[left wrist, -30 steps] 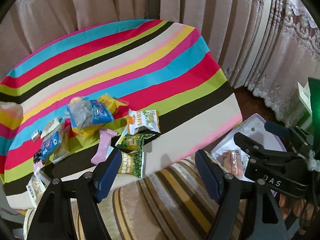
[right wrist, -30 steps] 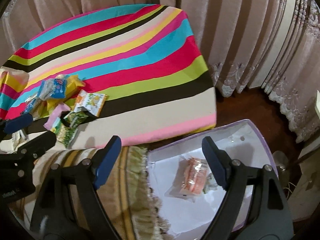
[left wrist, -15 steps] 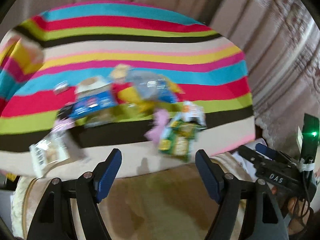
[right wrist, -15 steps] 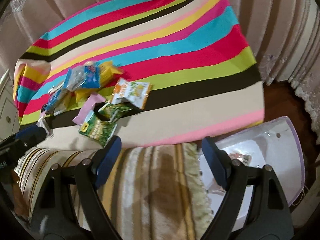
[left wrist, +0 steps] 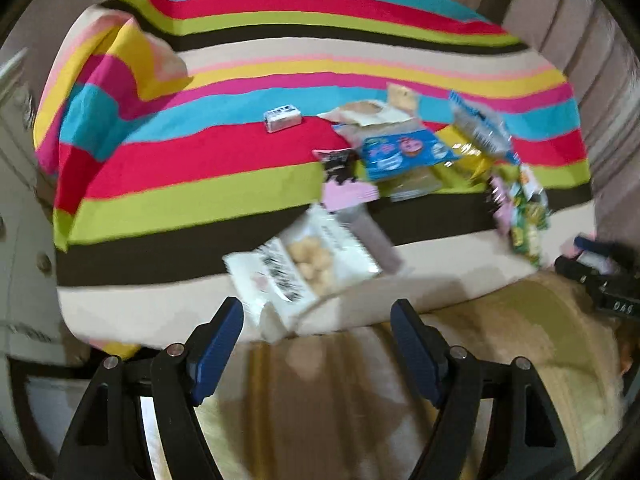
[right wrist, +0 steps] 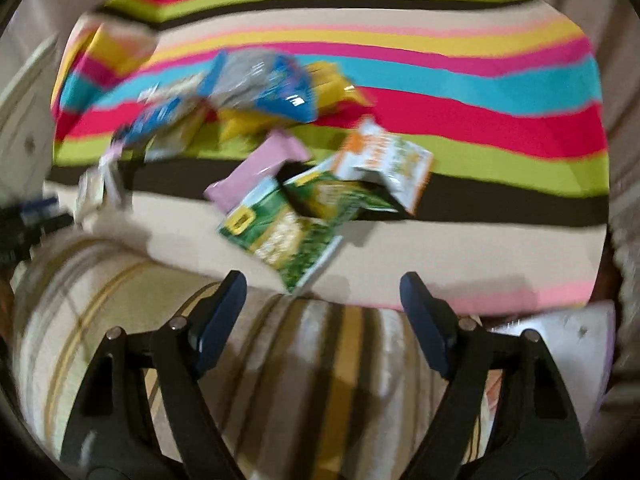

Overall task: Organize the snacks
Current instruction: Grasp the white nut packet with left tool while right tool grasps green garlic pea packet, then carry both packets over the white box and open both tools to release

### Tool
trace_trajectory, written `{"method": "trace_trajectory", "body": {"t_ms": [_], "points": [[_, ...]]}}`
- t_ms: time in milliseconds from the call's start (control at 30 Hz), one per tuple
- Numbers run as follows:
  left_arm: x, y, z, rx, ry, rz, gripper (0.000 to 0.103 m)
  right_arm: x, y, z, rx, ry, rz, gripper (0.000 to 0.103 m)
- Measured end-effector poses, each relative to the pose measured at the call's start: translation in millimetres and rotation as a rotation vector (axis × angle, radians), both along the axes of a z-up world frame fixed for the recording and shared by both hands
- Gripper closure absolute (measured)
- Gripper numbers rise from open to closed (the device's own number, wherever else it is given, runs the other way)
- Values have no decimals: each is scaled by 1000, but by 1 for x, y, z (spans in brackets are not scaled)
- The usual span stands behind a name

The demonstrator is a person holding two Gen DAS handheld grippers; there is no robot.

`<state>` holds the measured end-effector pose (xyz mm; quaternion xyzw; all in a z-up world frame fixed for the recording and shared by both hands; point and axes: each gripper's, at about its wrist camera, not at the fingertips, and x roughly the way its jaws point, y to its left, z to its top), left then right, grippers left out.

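Observation:
Several snack packets lie on a striped cloth (left wrist: 208, 200). In the left wrist view a white packet (left wrist: 300, 272) of round biscuits lies just ahead of my open, empty left gripper (left wrist: 316, 328). Behind it are a pink packet (left wrist: 348, 194), a blue packet (left wrist: 404, 152) and a small white box (left wrist: 282, 118). In the right wrist view a green packet (right wrist: 280, 228) lies just ahead of my open, empty right gripper (right wrist: 322, 296), with an orange-and-white packet (right wrist: 388, 164) and a pink packet (right wrist: 260, 168) behind it.
A beige striped cushion (right wrist: 280, 380) fills the foreground under both grippers. A white bin's corner (right wrist: 560, 340) shows at the lower right of the right wrist view. Curtains (left wrist: 600, 60) hang behind the cloth. A white cabinet (left wrist: 16, 200) stands at the left.
Both grippers have swung left, away from the white bin and toward the snack pile, and come closer to it. Both stay open and empty.

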<state>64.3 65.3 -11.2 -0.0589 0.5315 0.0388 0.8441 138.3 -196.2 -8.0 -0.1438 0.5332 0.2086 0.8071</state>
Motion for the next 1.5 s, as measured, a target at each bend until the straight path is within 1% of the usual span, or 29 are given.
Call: {"method": "trace_trajectory", "body": {"t_ms": [100,167,200,267,333,467,600,633,700,767,800,833,867,933,1100,1233,1400,1433,1500], "points": [[6,-2,-6,55,22,-83,26,-2,19,-6,-54,-15,77,27],[11,-7,-12,100,43,-148,25,-1,29,-12,-81,-8,115,27],[15,-9,-16,134,58,-181,25,0,33,-14,-90,-4,130,28],[20,-11,-21,185,69,-211,25,4,38,-20,-102,5,142,29],[25,-9,-22,199,59,-217,24,9,41,-24,-104,17,143,31],[39,1,-33,183,68,-226,23,26,52,-36,-102,58,161,37],[45,9,-33,137,38,-241,23,43,54,-42,-63,85,164,38],[49,12,-34,119,32,-244,25,48,53,-42,-52,88,160,38],[54,15,-35,70,29,-254,35,54,56,-42,-47,83,161,39],[56,17,-34,63,20,-252,44,60,59,-42,-41,79,162,43],[56,17,-34,62,19,-253,46,62,59,-42,-36,77,161,47],[56,17,-33,60,18,-253,50,63,61,-42,-32,77,159,52],[55,17,-32,58,19,-252,53,65,61,-42,-27,77,155,54],[51,15,-31,49,21,-248,54,66,58,-39,-14,82,149,60],[42,14,-26,49,19,-205,57,60,57,-34,16,89,154,64],[30,13,-17,56,-3,-164,57,49,49,-24,48,71,142,65],[17,6,2,65,-45,-124,57,39,35,-6,89,43,124,66],[15,4,6,67,-55,-117,58,29,22,1,99,39,119,66],[12,-2,14,67,-73,-109,58,26,18,6,113,34,111,66]]}}
